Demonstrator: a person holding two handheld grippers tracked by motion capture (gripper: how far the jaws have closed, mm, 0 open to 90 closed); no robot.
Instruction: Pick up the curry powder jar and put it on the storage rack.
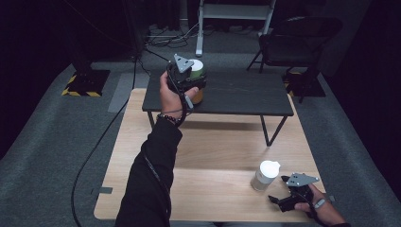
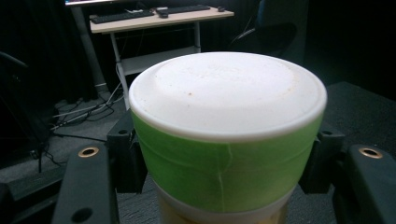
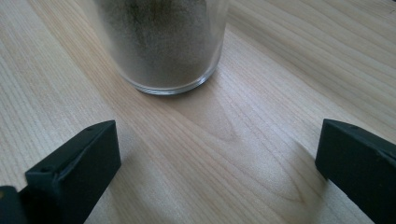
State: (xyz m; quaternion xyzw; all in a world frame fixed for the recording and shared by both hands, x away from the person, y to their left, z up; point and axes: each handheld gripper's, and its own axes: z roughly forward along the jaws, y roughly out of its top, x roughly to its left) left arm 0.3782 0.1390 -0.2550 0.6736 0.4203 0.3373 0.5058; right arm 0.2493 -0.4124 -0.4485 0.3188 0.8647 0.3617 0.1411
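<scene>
Green-banded jar [image 2: 227,140] with a white lid [image 2: 227,91], held upright between the jaws of the left gripper [image 1: 189,80], clamped on both sides just under the lid. Seen from above at the near left corner of the black table [image 1: 246,94], over its top; could not tell whether its base touched or hung just clear. Amber contents glimpsed below the green band.

Second jar [image 1: 265,176], frosted glass with a white cap, stood on the wooden table [image 1: 198,156] near its right front edge, untouched. Right gripper [image 1: 286,196] lay just beside it, low on the wood, jaws spread wide and empty, the jar's base [image 3: 168,70] ahead of them and apart from both.

Judged as roughly half done at most: one jar carried or being set on the black table, grip not yet let go; the other jar yet to be taken up, if both were meant to move.

Left arm [image 1: 151,175] stretched far forward, sleeve dark, wrist [image 1: 168,118] with a bead bracelet, hand [image 1: 172,94] wrapped around the gripper's handle, jaws level. Right hand [image 1: 317,210] kept near the body, resting low at the table's edge, gripper pointed toward the frosted jar.
</scene>
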